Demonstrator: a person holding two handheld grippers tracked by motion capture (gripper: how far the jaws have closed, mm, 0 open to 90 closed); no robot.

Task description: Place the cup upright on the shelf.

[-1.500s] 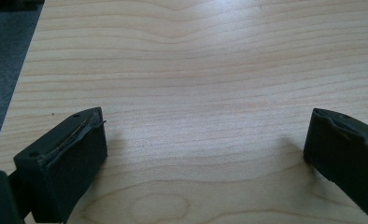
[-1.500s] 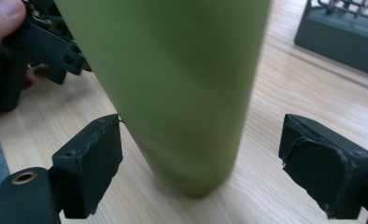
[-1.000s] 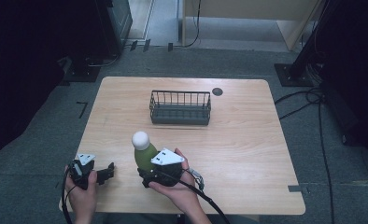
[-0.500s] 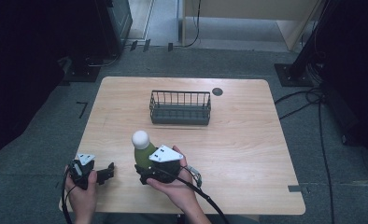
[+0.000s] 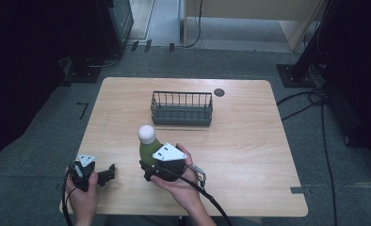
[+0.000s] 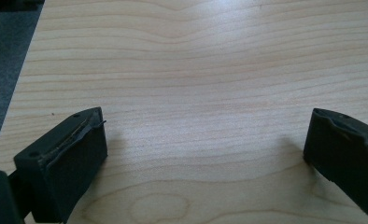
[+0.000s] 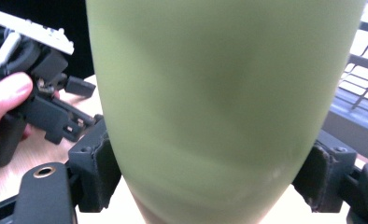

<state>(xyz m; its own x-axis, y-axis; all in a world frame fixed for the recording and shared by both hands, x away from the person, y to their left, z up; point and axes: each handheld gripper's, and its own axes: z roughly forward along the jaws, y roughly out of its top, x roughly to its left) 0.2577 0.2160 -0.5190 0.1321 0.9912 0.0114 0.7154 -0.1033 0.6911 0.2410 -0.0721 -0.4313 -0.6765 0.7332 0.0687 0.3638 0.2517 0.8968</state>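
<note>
A green bottle (image 5: 149, 151) with a round white cap (image 5: 147, 134) stands upright near the table's front edge. My right gripper (image 5: 147, 169) is shut on its lower body. In the right gripper view the bottle (image 7: 219, 93) looms close, with a black pad (image 7: 98, 163) pressed to each side. My left gripper (image 5: 108, 173) rests low at the front left corner, open, about a hand's width left of the bottle. Between its wide-apart jaws in the left gripper view (image 6: 205, 154) lies bare wood.
A black wire basket (image 5: 181, 117) stands on the wooden table (image 5: 249, 155) behind the bottle, toward the far edge. A small dark disc (image 5: 219, 92) lies beside its far right corner. Cables trail on the floor to the right.
The bottle and my right gripper have shifted slightly away from the front edge and a little right. My left gripper has stayed put.
</note>
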